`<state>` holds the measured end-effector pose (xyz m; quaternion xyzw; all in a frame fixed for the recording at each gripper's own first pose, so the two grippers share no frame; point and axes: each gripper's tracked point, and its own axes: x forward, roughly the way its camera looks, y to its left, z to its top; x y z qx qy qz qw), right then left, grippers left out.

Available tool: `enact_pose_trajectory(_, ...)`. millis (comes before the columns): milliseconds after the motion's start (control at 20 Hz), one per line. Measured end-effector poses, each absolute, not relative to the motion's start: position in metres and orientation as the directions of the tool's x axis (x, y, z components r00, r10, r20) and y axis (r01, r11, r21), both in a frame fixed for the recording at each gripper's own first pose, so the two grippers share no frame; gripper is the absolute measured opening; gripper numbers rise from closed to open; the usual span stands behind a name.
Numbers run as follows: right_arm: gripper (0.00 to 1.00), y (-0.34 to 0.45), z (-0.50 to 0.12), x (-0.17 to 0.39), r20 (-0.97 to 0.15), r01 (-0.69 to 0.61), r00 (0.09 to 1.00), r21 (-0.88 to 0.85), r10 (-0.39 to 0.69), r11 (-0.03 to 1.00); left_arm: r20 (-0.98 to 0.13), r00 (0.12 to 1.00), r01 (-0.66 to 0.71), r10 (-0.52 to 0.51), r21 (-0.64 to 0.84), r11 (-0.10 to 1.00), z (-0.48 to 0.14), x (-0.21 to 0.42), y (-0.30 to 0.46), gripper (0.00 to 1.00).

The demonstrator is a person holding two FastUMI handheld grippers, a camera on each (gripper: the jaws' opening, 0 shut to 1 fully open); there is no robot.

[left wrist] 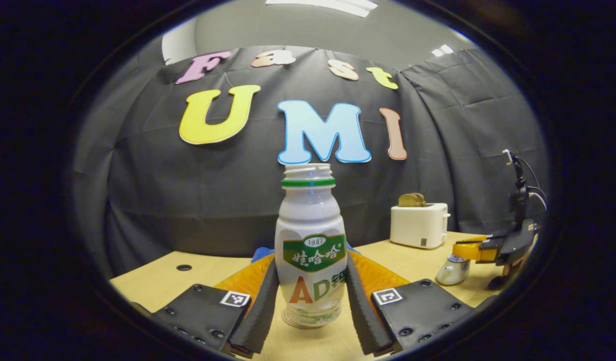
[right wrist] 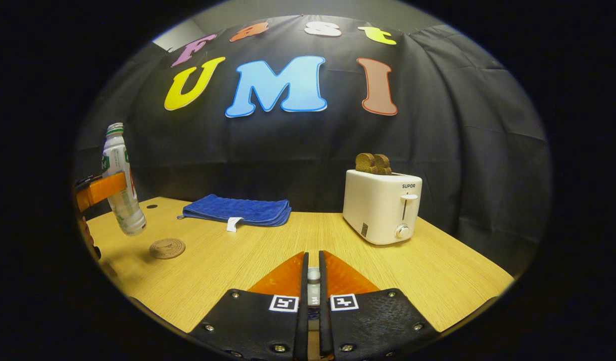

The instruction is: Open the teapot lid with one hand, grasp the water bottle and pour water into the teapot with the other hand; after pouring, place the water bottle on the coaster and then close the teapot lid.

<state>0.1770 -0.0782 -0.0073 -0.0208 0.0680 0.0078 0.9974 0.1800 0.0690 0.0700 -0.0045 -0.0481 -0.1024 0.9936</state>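
While both fingers of the left gripper (left wrist: 311, 301) press against the sides of the water bottle (left wrist: 311, 250), the bottle stands upright at the centre of the left gripper view, its mouth uncapped with a green ring below the threads; its base hangs just above the table (left wrist: 418, 260), apart from the wood. Behind the bottle a sliver of blue cloth (left wrist: 260, 252) peeks out at lower centre; to the right a white toaster (left wrist: 419, 225) holds browned bread; at the far right edge the teapot (left wrist: 453, 269) sits on the table, and the right gripper (left wrist: 480, 250) is over it, touching its top, though whether it pinches the lid there is too small to tell.

In the right gripper view that gripper's fingers (right wrist: 313, 286) are drawn nearly together at bottom centre, pinching a small pale knob-like piece (right wrist: 313, 275), likely the teapot lid's handle; further out the wooden tabletop (right wrist: 267, 250) carries the folded blue cloth (right wrist: 237, 209) at centre left, the toaster (right wrist: 382, 205) at centre right and a round coaster (right wrist: 167, 248) at lower left; above the coaster, at the left edge, the bottle (right wrist: 121, 188) is tilted in the left gripper (right wrist: 101, 189), clear of the table.
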Motion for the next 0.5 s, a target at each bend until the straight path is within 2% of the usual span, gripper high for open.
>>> enact_pose_trajectory(100,0.13,-0.076,0.003,0.168,-0.104,-0.027,0.994,-0.041,0.022,0.999,0.087,0.980,0.180,-0.177,-0.028,0.983,0.065,0.185,0.080,0.79)
enact_pose_trajectory(150,0.28,-0.076,0.013,0.163,-0.071,-0.028,0.997,-0.043,0.025,0.999,0.078,0.982,0.175,-0.170,-0.050,0.983,0.061,0.187,0.084,0.79)
enact_pose_trajectory(200,0.52,-0.075,0.020,0.159,-0.044,-0.027,0.999,-0.049,0.025,0.998,0.073,0.983,0.171,-0.166,-0.074,0.982,0.059,0.189,0.087,0.80)
enact_pose_trajectory(250,0.66,-0.075,0.027,0.154,-0.018,-0.018,1.000,-0.056,0.017,0.998,0.061,0.983,0.179,-0.173,-0.108,0.978,0.052,0.194,0.089,0.80)
enact_pose_trajectory(300,0.67,-0.069,0.036,0.142,0.021,-0.025,0.999,-0.068,0.027,0.997,0.038,0.984,0.179,-0.176,-0.128,0.975,0.045,0.198,0.089,0.80)
enact_pose_trajectory(350,0.67,-0.066,0.045,0.137,0.055,-0.028,0.998,-0.081,0.033,0.996,0.007,0.984,0.178,-0.178,-0.145,0.973,0.039,0.204,0.091,0.74)
enact_pose_trajectory(450,0.68,-0.056,0.056,0.131,0.104,-0.051,0.993,-0.110,0.062,0.993,-0.034,0.980,0.187,-0.194,-0.137,0.973,0.031,0.220,0.087,0.74)
enact_pose_trajectory(500,0.68,-0.055,0.057,0.132,0.106,-0.050,0.992,-0.126,0.064,0.991,-0.047,0.979,0.193,-0.199,-0.121,0.974,0.028,0.226,0.083,0.79)
